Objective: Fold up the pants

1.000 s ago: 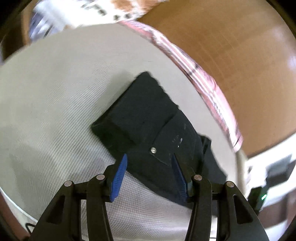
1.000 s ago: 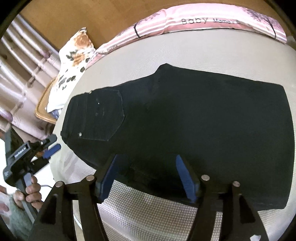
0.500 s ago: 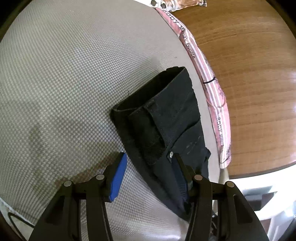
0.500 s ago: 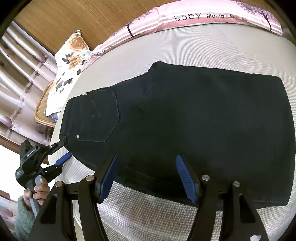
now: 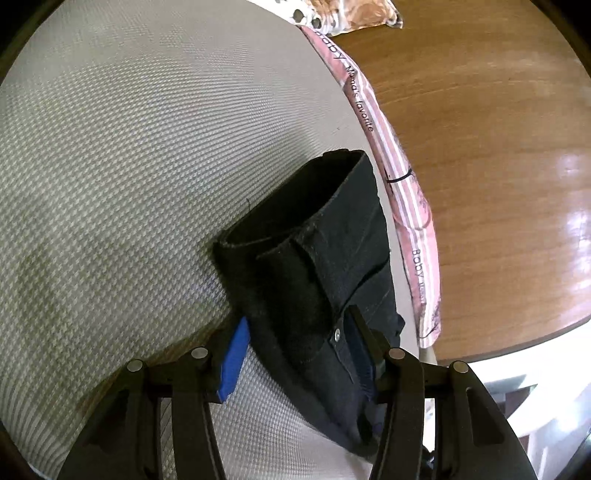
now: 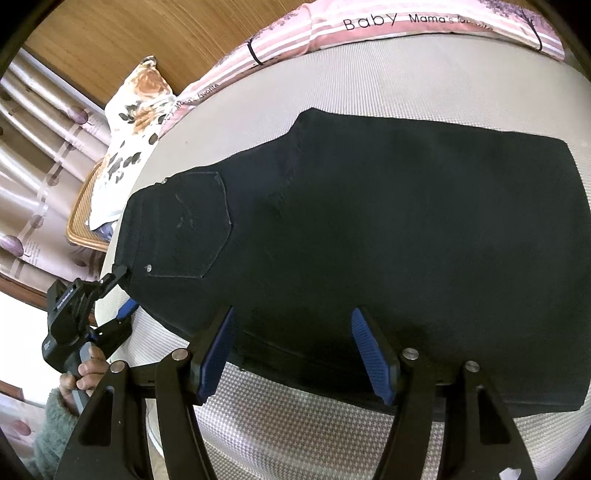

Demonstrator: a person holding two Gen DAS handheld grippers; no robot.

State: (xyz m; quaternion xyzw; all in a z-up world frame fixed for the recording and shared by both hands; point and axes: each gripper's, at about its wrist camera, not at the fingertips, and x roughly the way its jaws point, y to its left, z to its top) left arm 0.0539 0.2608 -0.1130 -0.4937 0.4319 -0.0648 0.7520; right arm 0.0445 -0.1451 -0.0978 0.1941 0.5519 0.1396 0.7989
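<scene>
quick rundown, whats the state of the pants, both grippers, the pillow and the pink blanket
pants: lying flat on the mattress, back pocket up
left gripper: open, straddling the waistband corner
right gripper: open, over the pants' near edge
floral pillow: lying at the mattress edge
pink blanket: bunched along the far edge

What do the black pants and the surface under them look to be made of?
Pants: dark denim-like woven cotton, matte; a stitched patch pocket, a metal rivet and a thick waistband suggest jeans. Surface: pale textile cover with a regular raised weave, matte; possibly a mattress topper, though the fibre cannot be told.
</scene>
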